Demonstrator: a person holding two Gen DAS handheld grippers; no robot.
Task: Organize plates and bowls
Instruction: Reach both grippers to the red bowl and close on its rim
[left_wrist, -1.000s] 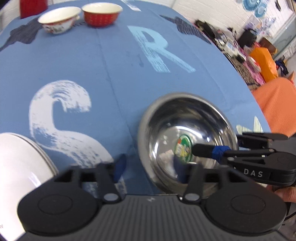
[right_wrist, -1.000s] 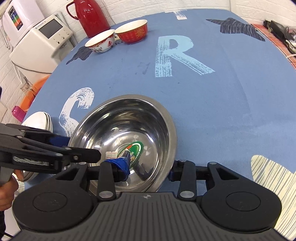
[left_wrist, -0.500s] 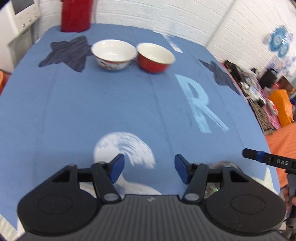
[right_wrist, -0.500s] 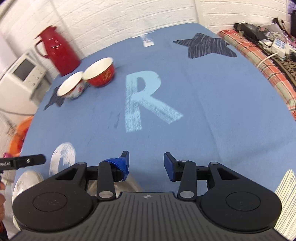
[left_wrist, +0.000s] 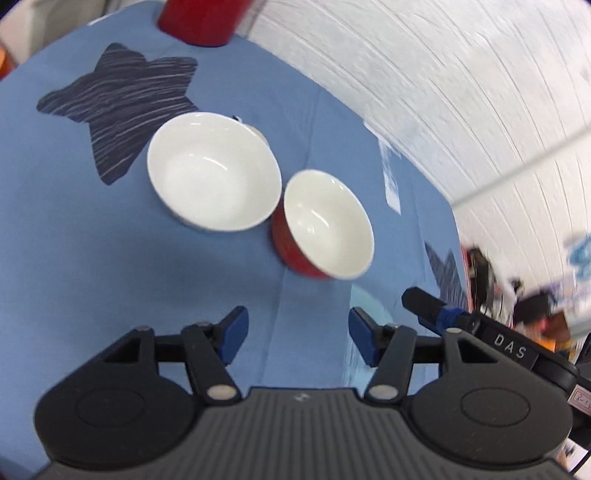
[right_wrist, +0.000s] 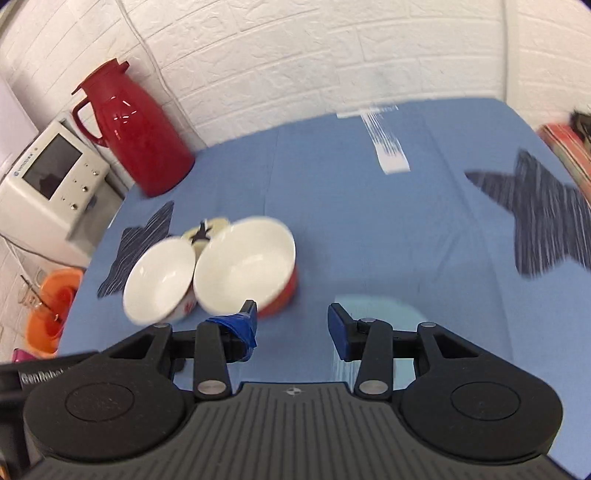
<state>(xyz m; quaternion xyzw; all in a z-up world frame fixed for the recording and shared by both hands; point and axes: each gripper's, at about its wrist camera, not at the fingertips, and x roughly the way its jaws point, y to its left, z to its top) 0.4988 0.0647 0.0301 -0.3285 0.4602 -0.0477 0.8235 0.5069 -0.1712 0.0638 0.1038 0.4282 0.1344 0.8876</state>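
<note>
Your left claw (left_wrist: 295, 334) is wide open and holds nothing. Your right claw (right_wrist: 291, 326) is open and empty too. Just past them sit two bowls, side by side and nearly touching, near the far left corner of the blue table (right_wrist: 369, 229), by the red jug (right_wrist: 136, 140). The white bowl (left_wrist: 212, 171) is on the left. The red bowl (left_wrist: 327, 225) is on the right. They look hard, smooth and easy to break. Pinch one by its rim, and grip it gently.
</note>
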